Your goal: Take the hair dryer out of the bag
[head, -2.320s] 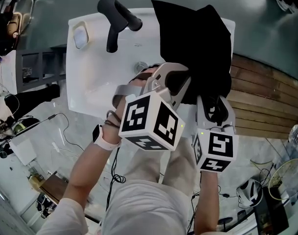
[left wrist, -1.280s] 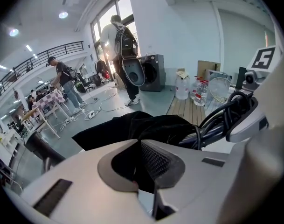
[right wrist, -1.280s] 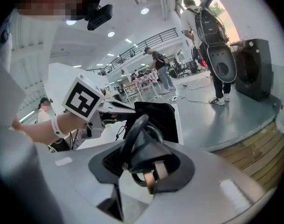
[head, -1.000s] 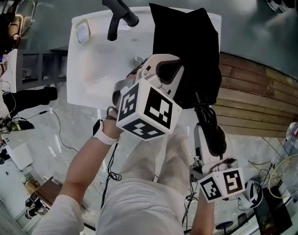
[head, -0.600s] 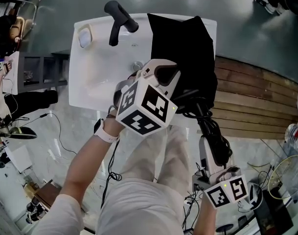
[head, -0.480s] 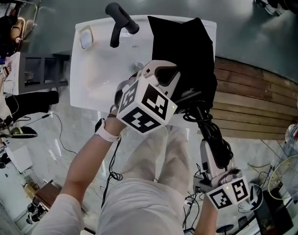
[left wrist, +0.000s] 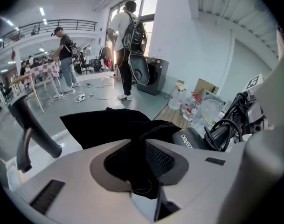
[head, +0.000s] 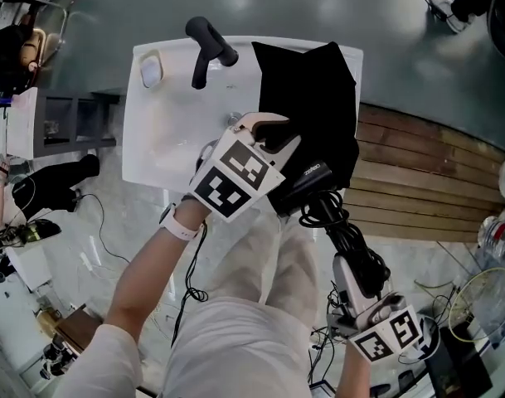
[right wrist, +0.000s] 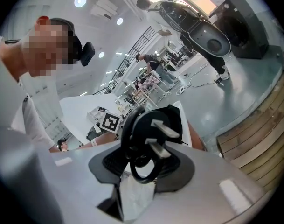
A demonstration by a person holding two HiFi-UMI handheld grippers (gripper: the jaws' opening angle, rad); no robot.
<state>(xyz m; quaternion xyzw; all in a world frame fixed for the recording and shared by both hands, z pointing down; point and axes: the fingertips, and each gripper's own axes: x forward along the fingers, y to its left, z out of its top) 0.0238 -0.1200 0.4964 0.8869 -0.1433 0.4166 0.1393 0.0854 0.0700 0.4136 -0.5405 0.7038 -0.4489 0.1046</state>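
— So, where has the hair dryer (head: 306,179) got to?

— It's between the two grippers. Its black barrel pokes out of the bag (head: 314,89), just beside the left gripper (head: 267,129) on the side nearer the right one. One end runs under the black cloth.

— How is the left arm set?

— It reaches forward with the forearm (head: 148,280) bare and a white band (head: 179,229) at the wrist. The gripper is tipped steeply down onto the bag, its marker cube (head: 235,181) facing up. Its jaws have just been opening. A fold of the bag stands between them, but one pad (left wrist: 161,158) shows its ribbed face bare, so the pinch looks slack, not tight.

— And the right gripper (right wrist: 141,167)?

— That one is held low, close in to the person's body and well back from the bag. It's aimed out across the room more than down. Its jaws are clamped on the coiled cord (head: 345,230). The plug (right wrist: 148,132) sits just ahead of the pads with its two prongs sticking out. From those jaws the cord runs on to the dryer.

— What's the bag lying on?

— A white basin (head: 165,131), under and beyond the left gripper. The black faucet (head: 204,44) stands past that gripper, off to its outer side.
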